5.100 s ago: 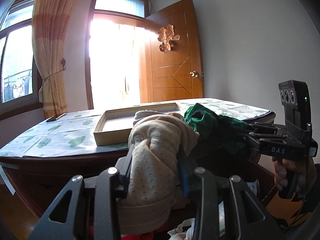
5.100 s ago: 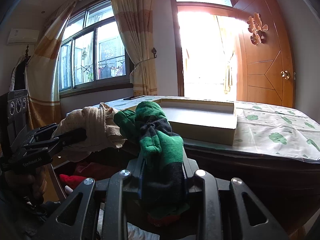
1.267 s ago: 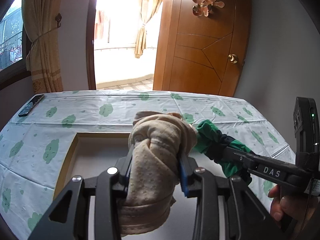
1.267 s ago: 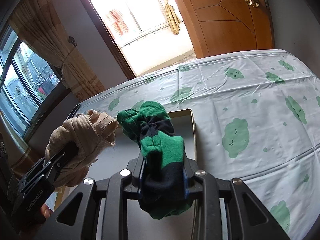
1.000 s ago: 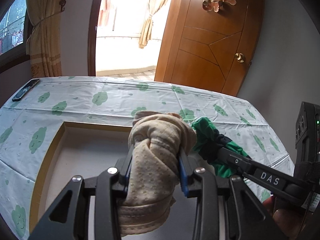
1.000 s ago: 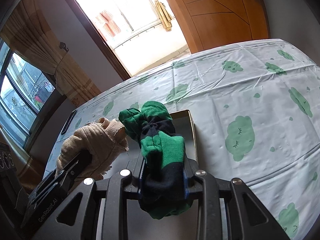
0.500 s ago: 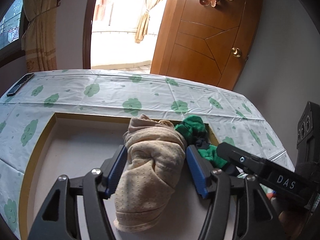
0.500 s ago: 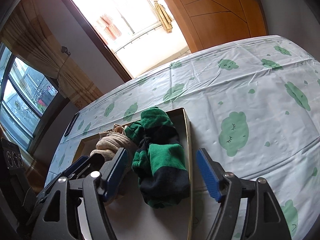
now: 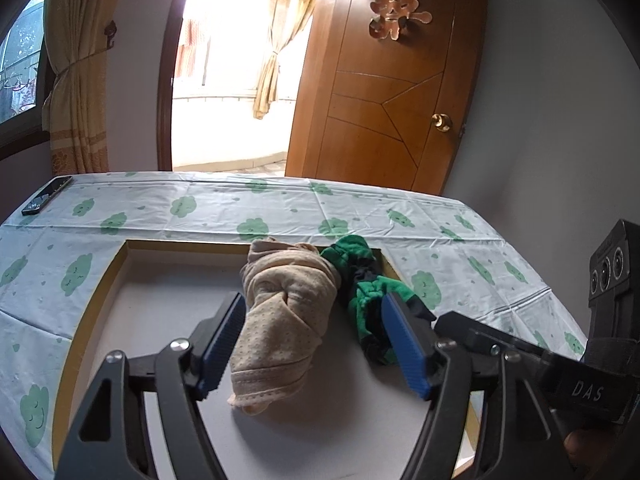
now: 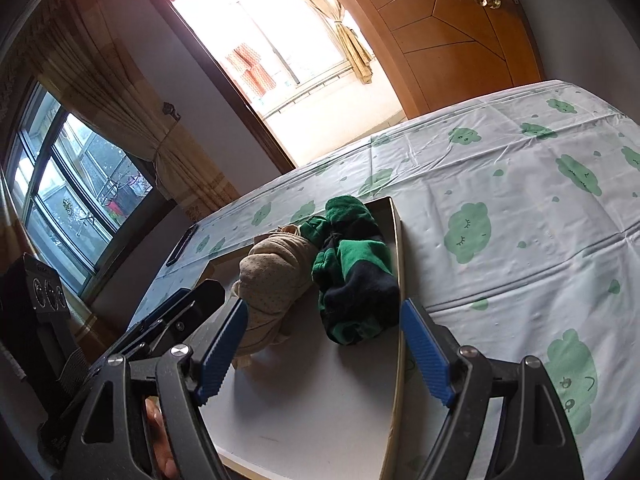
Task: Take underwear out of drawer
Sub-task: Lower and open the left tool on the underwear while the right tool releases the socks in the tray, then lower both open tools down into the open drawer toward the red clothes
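Note:
A beige dotted underwear roll point(image 9: 288, 312) point(image 10: 276, 276) and a green-and-black one point(image 9: 368, 292) point(image 10: 356, 272) lie side by side in the far right corner of a shallow white tray point(image 9: 80, 344) point(image 10: 320, 400) with a tan rim. My left gripper point(image 9: 313, 299) is low over the tray. Its jaws are opening, and the near end of the beige roll lies loose between the blue pads. My right gripper point(image 10: 324, 305) stands open just short of the green roll, gripping nothing. Each gripper shows at the edge of the other's view.
The tray rests on a table under a white cloth point(image 9: 200, 208) printed with green clouds. A black phone point(image 9: 46, 196) point(image 10: 182, 246) lies near the table's far left edge. Behind stand a wooden door point(image 9: 384, 120), a bright doorway and a curtained window point(image 10: 80, 208).
Both grippers were shut on their rolls above the tray. They have opened and drawn back, and the two rolls now rest on the tray floor.

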Action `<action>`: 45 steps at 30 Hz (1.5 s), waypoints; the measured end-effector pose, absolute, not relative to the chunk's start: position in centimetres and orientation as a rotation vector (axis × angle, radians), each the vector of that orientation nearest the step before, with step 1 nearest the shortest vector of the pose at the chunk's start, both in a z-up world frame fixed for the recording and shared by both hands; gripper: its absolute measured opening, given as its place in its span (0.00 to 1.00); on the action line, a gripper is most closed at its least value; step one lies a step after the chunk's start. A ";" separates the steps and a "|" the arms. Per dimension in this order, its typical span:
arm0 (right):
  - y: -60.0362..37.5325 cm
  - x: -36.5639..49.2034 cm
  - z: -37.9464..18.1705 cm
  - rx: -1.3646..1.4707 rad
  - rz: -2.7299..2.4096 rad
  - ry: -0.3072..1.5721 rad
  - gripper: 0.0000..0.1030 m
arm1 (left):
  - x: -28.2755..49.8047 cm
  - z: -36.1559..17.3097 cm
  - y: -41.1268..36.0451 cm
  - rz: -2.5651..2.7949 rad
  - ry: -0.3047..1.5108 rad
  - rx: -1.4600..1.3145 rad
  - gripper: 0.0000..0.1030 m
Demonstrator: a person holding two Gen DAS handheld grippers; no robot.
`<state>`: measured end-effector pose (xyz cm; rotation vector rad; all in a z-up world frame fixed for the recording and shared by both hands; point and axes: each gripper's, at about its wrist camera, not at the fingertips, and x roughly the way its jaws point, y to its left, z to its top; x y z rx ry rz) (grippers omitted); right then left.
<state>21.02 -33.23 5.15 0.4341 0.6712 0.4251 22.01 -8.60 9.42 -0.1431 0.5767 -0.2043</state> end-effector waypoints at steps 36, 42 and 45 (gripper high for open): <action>-32.2 4.7 -1.3 0.246 0.474 0.575 0.80 | 6.2 4.1 -6.9 -0.303 0.564 -0.070 0.79; -30.9 3.1 -1.1 0.163 0.503 0.526 0.80 | 3.6 3.2 -4.9 -0.252 0.555 -0.010 0.79; -30.1 2.5 -1.6 0.137 0.519 0.533 0.80 | 2.8 2.7 -3.2 -0.224 0.572 0.001 0.79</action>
